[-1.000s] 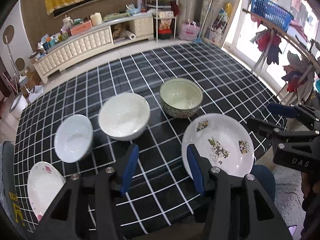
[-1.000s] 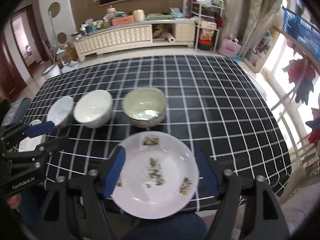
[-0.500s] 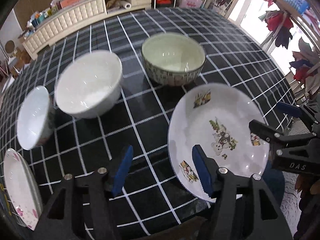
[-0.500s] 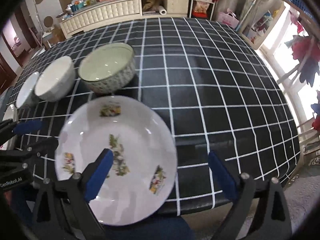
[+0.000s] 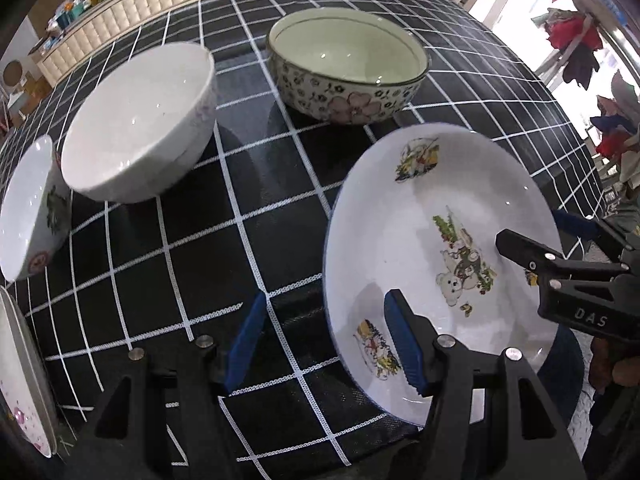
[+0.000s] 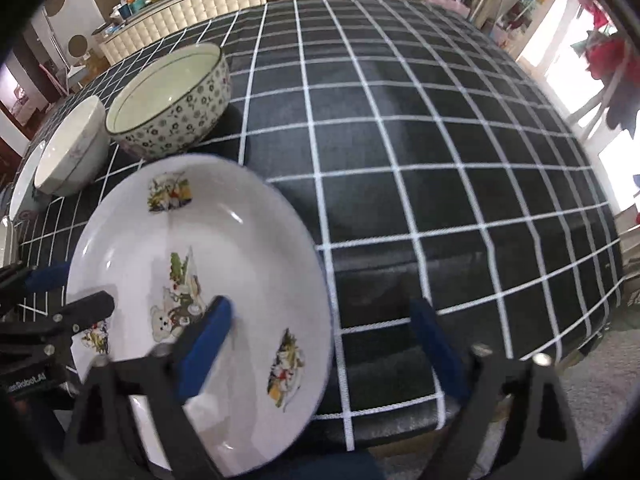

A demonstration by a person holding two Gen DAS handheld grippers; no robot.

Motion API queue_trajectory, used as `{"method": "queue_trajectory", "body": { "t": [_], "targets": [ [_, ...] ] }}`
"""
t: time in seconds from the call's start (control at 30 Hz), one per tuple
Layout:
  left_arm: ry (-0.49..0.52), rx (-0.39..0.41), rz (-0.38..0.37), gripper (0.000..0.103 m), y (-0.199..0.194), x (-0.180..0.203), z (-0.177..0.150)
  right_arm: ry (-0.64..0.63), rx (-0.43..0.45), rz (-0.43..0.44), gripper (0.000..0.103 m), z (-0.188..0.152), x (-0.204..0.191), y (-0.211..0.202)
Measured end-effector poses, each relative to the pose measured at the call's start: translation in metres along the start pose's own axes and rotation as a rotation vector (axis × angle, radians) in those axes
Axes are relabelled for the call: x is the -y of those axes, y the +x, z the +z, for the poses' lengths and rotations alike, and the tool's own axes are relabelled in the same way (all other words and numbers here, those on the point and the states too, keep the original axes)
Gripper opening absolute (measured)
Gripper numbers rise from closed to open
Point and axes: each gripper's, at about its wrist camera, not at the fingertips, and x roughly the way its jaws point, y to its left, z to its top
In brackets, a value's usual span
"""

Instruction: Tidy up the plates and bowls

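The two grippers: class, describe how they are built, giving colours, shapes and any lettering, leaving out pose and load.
The left gripper and the right gripper share one build: angular matte black fingers with cut-out slots and silver screw heads, tipped with blue ridged pads. White letters "DAS" show on the right gripper's side in the left wrist view; "GenRobot.AI", partly cut off, shows on the left one's in the right wrist view. No cables show.

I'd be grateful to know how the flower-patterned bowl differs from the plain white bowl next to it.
The flower-patterned bowl has dark floral print outside and a dark rim line; the plain white bowl is nearly unmarked. The patterned one looks wider, with straighter walls, and its inside is greenish, not white. Both stand upright and empty on the checked tablecloth.
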Motion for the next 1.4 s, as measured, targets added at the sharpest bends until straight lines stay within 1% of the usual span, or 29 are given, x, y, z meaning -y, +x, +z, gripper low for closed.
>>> {"method": "queue_trajectory", "body": {
  "t": [0.03, 0.07, 0.13, 0.17, 0.23, 0.27, 0.33, 0.4, 0.47, 0.5, 0.67, 0.83, 1.03, 1.17, 1.27, 1.4],
  "targets": [
    [0.000, -0.002, -0.007, 0.059, 0.000, -0.001, -0.001, 0.005, 0.009, 0.024, 0.079, -0.001, 0.000, -0.001],
    [0.003, -0.005, -0.010, 0.059, 0.001, 0.000, -0.001, 0.000, 0.016, 0.018, 0.077, -0.001, 0.000, -0.004],
    [0.013, -0.007, -0.005, 0.059, 0.003, 0.002, -0.002, -0.002, 0.021, 0.026, 0.066, -0.002, 0.000, -0.008],
    [0.021, -0.004, -0.002, 0.058, 0.003, 0.005, -0.002, 0.000, 0.020, 0.030, 0.064, -0.002, 0.000, -0.009],
    [0.026, -0.005, -0.017, 0.048, 0.002, 0.008, -0.001, 0.001, 0.019, 0.044, 0.057, -0.003, -0.001, -0.012],
    [0.022, -0.006, -0.025, 0.046, 0.002, 0.008, -0.001, 0.001, 0.020, 0.050, 0.056, -0.004, -0.003, -0.012],
    [0.015, -0.008, -0.052, 0.031, 0.002, 0.009, -0.003, -0.004, 0.022, 0.064, 0.047, -0.005, -0.005, -0.013],
    [0.017, -0.011, -0.077, 0.026, 0.002, 0.011, -0.002, -0.009, 0.027, 0.083, 0.041, -0.007, -0.010, -0.016],
    [0.010, -0.004, -0.065, 0.025, 0.002, 0.014, -0.003, -0.014, 0.032, 0.087, 0.041, -0.007, -0.012, -0.018],
    [0.001, 0.002, -0.066, 0.025, 0.002, 0.015, -0.003, -0.013, 0.033, 0.089, 0.040, -0.005, -0.012, -0.012],
    [-0.033, 0.019, -0.059, 0.022, 0.000, 0.014, -0.008, 0.041, 0.043, 0.096, 0.031, -0.006, -0.003, -0.011],
    [-0.013, 0.039, -0.042, 0.022, -0.008, 0.012, -0.014, 0.043, 0.053, 0.072, 0.028, -0.008, -0.003, -0.016],
    [-0.033, 0.063, -0.042, 0.022, -0.025, -0.002, -0.017, 0.025, 0.078, 0.065, 0.027, -0.007, -0.016, -0.027],
    [-0.043, 0.108, -0.021, 0.022, -0.043, -0.017, -0.023, 0.012, 0.095, 0.077, 0.026, -0.004, -0.031, -0.036],
    [-0.070, 0.119, -0.023, 0.021, -0.054, -0.035, -0.030, 0.013, 0.113, 0.083, 0.026, -0.005, -0.047, -0.043],
    [-0.106, 0.149, -0.002, 0.021, -0.075, -0.065, -0.043, -0.015, 0.126, 0.098, 0.026, -0.001, -0.076, -0.050]
  ]
}}
